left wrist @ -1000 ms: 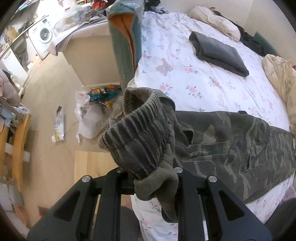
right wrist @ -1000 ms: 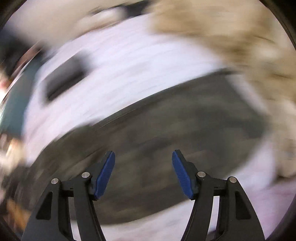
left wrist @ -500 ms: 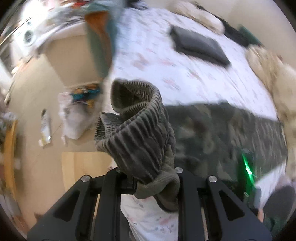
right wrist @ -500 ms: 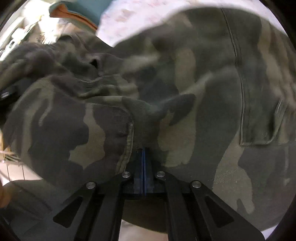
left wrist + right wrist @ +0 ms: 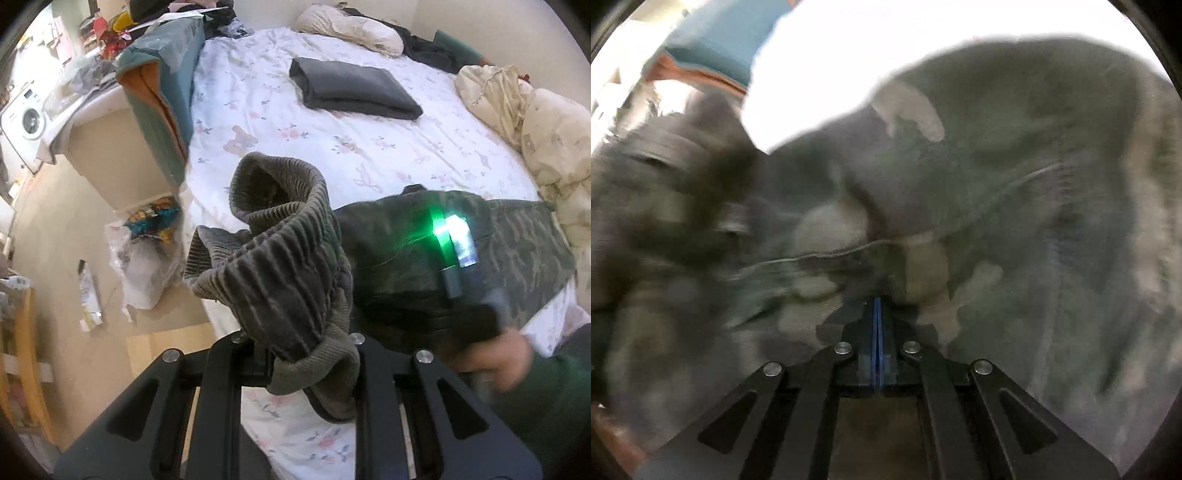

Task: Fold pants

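Both hand-held grippers, left [image 5: 306,354] and right [image 5: 877,332], are clamped on the camouflage pants [image 5: 461,258] at the bed's [image 5: 332,147] near edge, where a thin pinch could slip mid-fold.

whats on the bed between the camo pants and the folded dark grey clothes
Only bare floral bedsheet lies between the camo pants and the folded grey clothes, as the left wrist view shows.

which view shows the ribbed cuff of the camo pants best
The left wrist view: the ribbed cuff is sharp and bunched, pinched in the left gripper. The right wrist view shows only blurred camo fabric around the shut right gripper; no cuff can be made out there.
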